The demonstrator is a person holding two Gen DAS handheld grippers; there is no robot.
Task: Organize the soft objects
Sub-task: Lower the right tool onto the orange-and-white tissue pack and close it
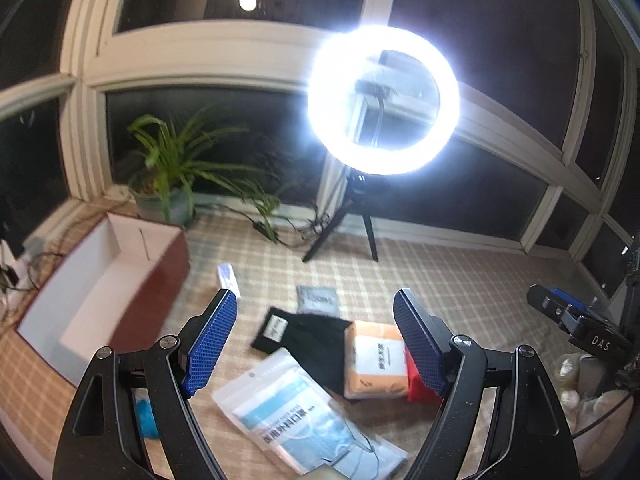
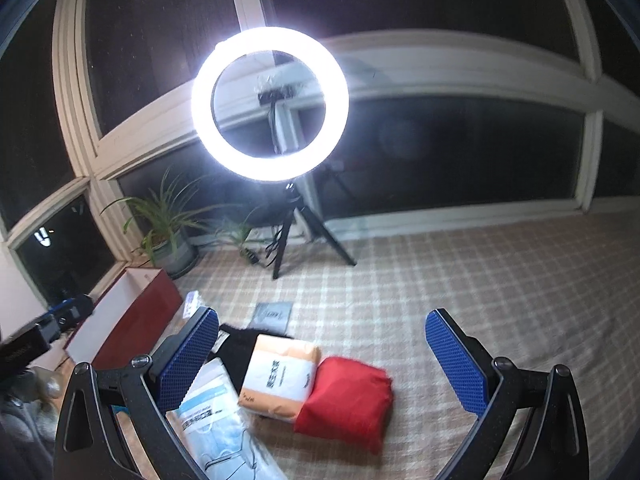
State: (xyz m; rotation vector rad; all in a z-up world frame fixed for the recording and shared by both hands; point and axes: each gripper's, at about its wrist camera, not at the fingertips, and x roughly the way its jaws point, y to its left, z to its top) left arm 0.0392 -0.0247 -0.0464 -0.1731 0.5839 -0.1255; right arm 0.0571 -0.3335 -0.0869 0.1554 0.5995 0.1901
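Well — left gripper [image 1: 316,344], right gripper [image 2: 322,360] wide apart (holding nothing).

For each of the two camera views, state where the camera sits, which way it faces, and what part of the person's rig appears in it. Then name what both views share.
Left wrist view: sits on the left gripper, facing forward over the checked beige cloth toward the dark window; its open blue-padded fingers show, with the right gripper at the right edge.
Right wrist view: sits on the right gripper, facing likewise; its open fingers show, the left gripper at the left edge.
Shared: glowing ring light on a tripod, orange tissue pack, red-brown open box, potted green plant.
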